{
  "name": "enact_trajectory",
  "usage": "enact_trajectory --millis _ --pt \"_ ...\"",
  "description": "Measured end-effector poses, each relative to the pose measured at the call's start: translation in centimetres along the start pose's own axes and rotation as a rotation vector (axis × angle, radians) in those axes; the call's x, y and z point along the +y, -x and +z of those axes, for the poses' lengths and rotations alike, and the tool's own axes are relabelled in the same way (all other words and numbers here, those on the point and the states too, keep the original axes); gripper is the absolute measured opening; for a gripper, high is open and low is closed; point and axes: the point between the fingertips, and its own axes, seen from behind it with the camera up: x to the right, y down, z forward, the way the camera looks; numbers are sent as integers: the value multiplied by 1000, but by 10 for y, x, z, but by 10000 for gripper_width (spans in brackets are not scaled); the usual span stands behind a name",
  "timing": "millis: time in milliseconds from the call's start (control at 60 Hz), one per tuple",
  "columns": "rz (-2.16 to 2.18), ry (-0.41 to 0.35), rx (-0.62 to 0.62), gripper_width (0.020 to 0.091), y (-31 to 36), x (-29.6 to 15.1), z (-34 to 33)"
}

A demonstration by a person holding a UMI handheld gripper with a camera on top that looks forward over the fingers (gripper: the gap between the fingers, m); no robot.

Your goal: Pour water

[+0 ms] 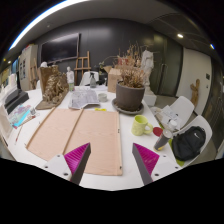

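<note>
Magenta pads (76,157) on the tongs, tan boards (80,132), a grey pot (130,97), white table (120,168).

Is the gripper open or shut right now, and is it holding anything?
Open and empty. The gripper has its two fingers spread wide apart, with only the bare table and brown mats showing between and beyond them.

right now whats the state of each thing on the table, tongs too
tongs: open, holding nothing, above the table's near edge
brown mats: lying flat side by side, just ahead of the tongs
plant pot: upright, beyond the mats, dry twigs in it
green cup: standing on the table, right of the mats, contents not visible
black bag: resting near the table's right edge
white table: cluttered at the far end
</note>
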Motion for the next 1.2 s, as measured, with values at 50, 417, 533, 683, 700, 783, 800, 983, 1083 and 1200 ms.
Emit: enact_trajectory --millis 50,417,533,683,700,783,800,983,1083,1200 --pt "4 4 19 857 -27 12 7" --pt "43 -55 119 849 -213 62 89" --pt "72 -71 119 852 -246 59 130" --pt "125 -104 82 821 -259 47 175" --pt "127 -105 78 805 -259 47 179" --pt "124 -107 64 734 -260 45 198" --pt "121 -108 63 718 -260 45 200" --pt "98 -120 71 438 -261 44 211" --pt "97 -115 50 386 -260 45 212" --pt "68 -94 57 298 -262 42 210"
